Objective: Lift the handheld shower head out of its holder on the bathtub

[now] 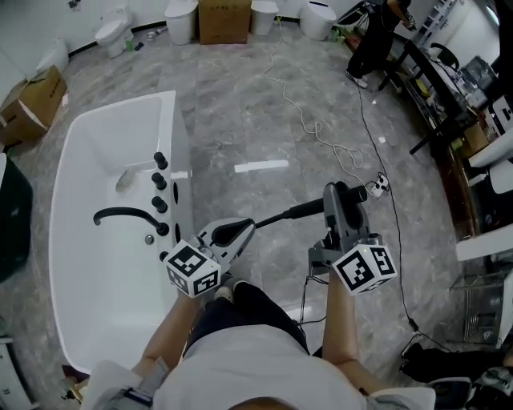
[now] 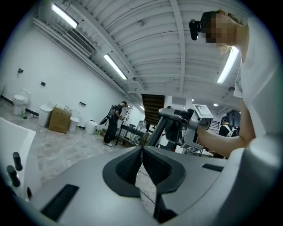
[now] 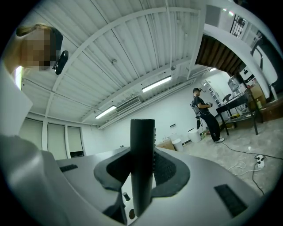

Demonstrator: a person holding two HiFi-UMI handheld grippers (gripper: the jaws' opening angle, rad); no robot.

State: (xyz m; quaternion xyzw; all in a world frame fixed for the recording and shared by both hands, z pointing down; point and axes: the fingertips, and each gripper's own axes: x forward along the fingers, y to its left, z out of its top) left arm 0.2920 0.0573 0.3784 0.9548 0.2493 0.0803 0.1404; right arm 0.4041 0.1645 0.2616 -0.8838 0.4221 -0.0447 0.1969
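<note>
The black shower head [image 1: 292,213] is a long rod held level over the floor, to the right of the white bathtub [image 1: 181,136]. My right gripper [image 1: 341,194] is shut on it. In the right gripper view the rod [image 3: 142,145] stands upright between the pads of that gripper [image 3: 142,167]. My left gripper [image 1: 240,231] hovers by the rod's left end, just off the tub rim. Its jaws are shut with nothing between them [image 2: 141,154]. The rod [image 2: 155,131] and the right gripper show ahead of it. The black faucet [image 1: 120,215] and several knobs [image 1: 159,182] sit on the tub deck.
A cable [image 1: 309,120] runs across the grey tiled floor to a power strip [image 1: 378,187]. Toilets [image 1: 112,30] and a cardboard box [image 1: 224,20] line the far wall. Another box [image 1: 34,102] lies at the left. A black table [image 1: 429,84] and a person [image 1: 374,40] are at the upper right.
</note>
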